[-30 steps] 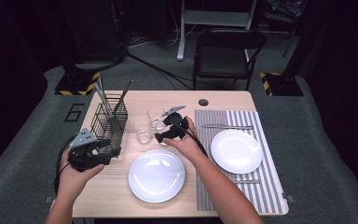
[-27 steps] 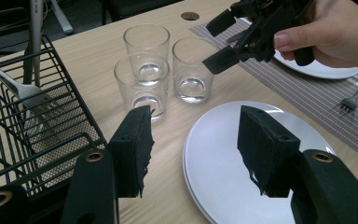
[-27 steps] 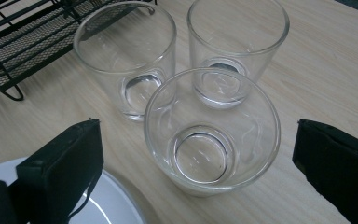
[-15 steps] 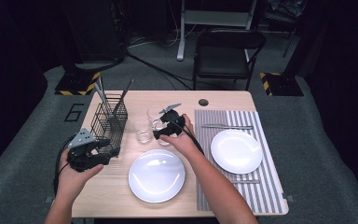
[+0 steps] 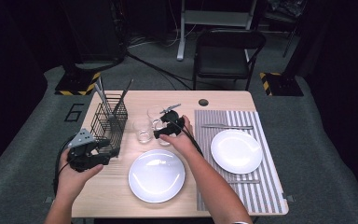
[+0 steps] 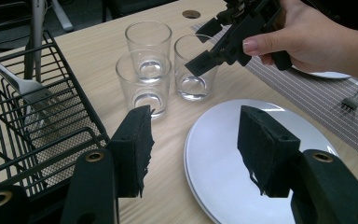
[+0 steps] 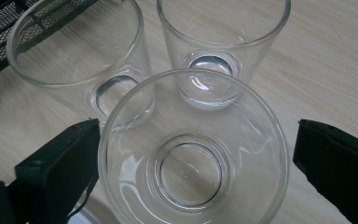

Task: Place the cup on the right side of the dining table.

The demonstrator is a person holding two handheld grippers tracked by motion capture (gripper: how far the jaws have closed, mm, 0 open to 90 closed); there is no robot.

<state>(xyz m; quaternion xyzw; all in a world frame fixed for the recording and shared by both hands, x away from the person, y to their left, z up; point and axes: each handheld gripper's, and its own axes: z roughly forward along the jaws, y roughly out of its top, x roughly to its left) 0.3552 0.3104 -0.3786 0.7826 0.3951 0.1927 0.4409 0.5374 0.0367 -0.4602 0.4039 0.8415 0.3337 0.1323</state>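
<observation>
Three clear empty glasses stand close together on the wooden table: one at the left (image 5: 144, 130), one behind (image 5: 154, 113), and the nearest (image 7: 191, 163), also seen in the left gripper view (image 6: 194, 70). My right gripper (image 7: 198, 170) is open, with one jaw on each side of that nearest glass. The left jaw is at its rim and the right jaw is a little apart. From above, the right gripper (image 5: 160, 134) covers part of this glass. My left gripper (image 6: 198, 154) is open and holds nothing, low over the edge of a white plate (image 6: 242, 140).
A black wire basket (image 5: 108, 119) holding cutlery stands left of the glasses. The white plate (image 5: 157, 175) lies near the front edge. A striped mat (image 5: 265, 186) at the right carries a second plate (image 5: 236, 150) and cutlery (image 5: 226, 126).
My right gripper has shifted slightly left, closing in on the nearest glass. The left gripper has stayed almost still beside the basket.
</observation>
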